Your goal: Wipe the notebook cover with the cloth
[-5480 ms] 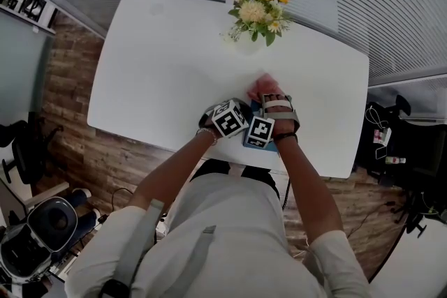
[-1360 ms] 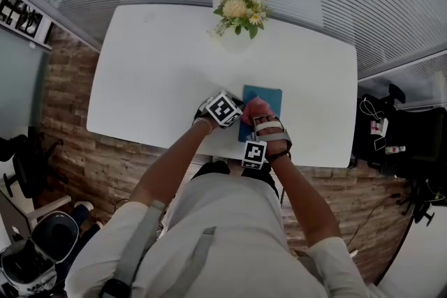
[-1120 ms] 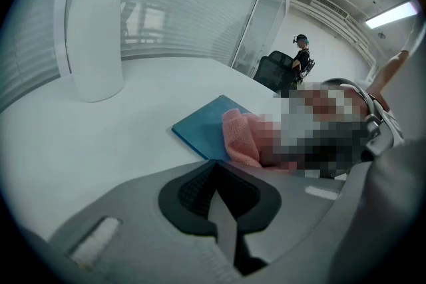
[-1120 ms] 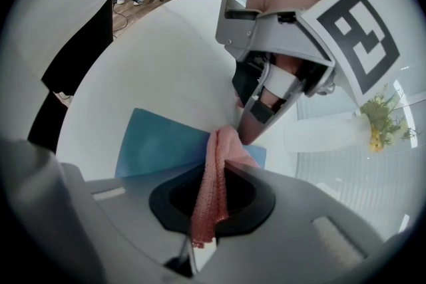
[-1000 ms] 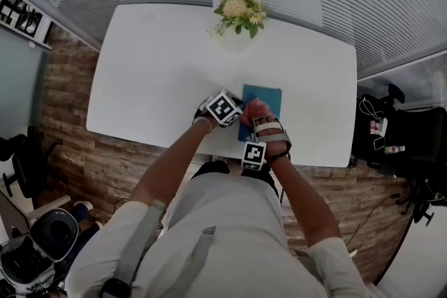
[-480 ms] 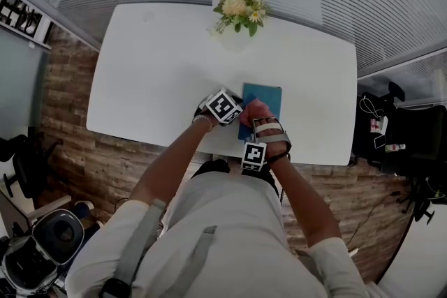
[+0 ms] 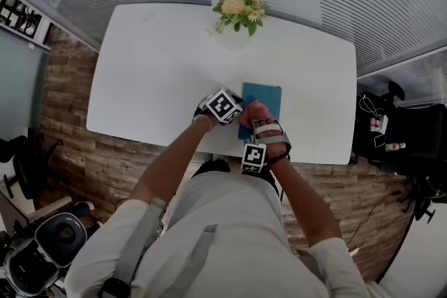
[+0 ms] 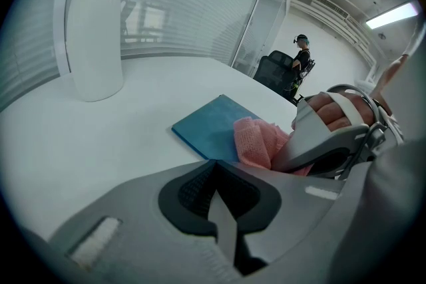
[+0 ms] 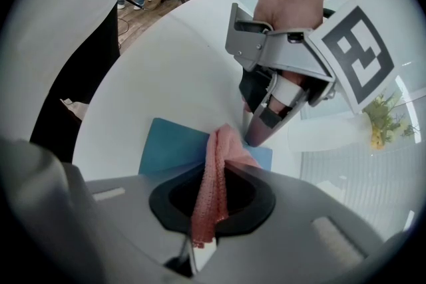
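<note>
Your right gripper (image 9: 206,206) has its jaws clamped on the cloth (image 9: 214,173). The pink weave runs up between them and its free end bunches on the notebook (image 9: 170,146). That grip looks right for wiping, since the cloth end hangs ahead of the jaws, so fabric rather than metal meets the cover.

Your left gripper (image 8: 219,199) has its jaws closed with nothing between them. In the right gripper view its tip comes down at the notebook's edge, just beside the cloth. My read is that you're using it as a hold-down so the notebook doesn't skate on the table (image 7: 154,66) while you drag the cloth. It looks like it's touching, but I can't confirm that.

The notebook lies flat and closed near your edge of the table, right of centre. The cloth sits on the end of the cover nearest you, and the far part of the cover is bare. I'd say the wipe is under way and that far part is yet to be covered. The vase (image 8: 93,30) with flowers (image 7: 239,5) stands well apart at the far edge, out of the stroke path.

Writing:
- The cover is plain blue, with no title, logo or label in any view.
- The cloth has no tag showing.
- The marker cube (image 7: 223,107) on the left gripper, and the one on the right, carry only black-and-white square patterns, no text.
- Nothing else is legible.
</note>
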A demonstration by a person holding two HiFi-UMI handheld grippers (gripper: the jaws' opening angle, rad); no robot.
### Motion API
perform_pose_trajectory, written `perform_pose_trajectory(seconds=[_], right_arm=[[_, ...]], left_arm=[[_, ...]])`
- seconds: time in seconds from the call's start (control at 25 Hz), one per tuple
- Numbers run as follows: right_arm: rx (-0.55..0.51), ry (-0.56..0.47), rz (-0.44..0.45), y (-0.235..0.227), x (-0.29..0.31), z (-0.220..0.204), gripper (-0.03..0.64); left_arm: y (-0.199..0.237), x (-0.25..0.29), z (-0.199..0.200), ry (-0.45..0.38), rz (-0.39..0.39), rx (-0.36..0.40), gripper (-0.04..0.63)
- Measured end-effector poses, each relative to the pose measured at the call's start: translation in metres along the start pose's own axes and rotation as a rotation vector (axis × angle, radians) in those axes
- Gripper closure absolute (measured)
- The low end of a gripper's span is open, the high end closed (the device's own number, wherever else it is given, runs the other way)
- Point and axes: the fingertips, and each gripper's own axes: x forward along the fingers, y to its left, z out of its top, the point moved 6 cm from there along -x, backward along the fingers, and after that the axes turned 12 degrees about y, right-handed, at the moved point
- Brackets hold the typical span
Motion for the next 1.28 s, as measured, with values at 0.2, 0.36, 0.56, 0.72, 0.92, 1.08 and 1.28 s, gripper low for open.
perform_pose_trajectory(seconds=[0.2, 0.36, 0.56, 0.72, 0.92, 1.08, 1.28], right_arm=[[0.002, -0.002, 0.009, 0.002, 0.0, 0.0, 0.612], [0.002, -0.003, 0.013, 0.004, -0.002, 0.001, 0.612], [0.02, -0.008, 0.03, 0.006, -0.002, 0.001, 0.612], [0.028, -0.016, 0.039, 0.008, -0.004, 0.0, 0.612], [0.03, -0.019, 0.044, 0.01, -0.007, 0.001, 0.612], [0.032, -0.022, 0.051, 0.013, -0.007, 0.001, 0.612], [0.036, -0.026, 0.058, 0.015, -0.01, 0.001, 0.612]], left_arm=[[0.001, 0.001, 0.001, -0.002, -0.002, 0.001, 0.6], [0.001, 0.001, -0.001, 0.004, -0.003, -0.003, 0.6], [0.003, 0.002, 0.0, 0.006, -0.006, -0.005, 0.6], [0.002, 0.002, 0.0, 0.007, -0.005, -0.005, 0.6], [0.002, 0.001, 0.0, 0.005, -0.005, -0.004, 0.6], [0.002, 0.002, 0.0, 0.005, -0.004, -0.004, 0.6], [0.002, 0.002, 0.0, 0.004, -0.003, -0.003, 0.6]])
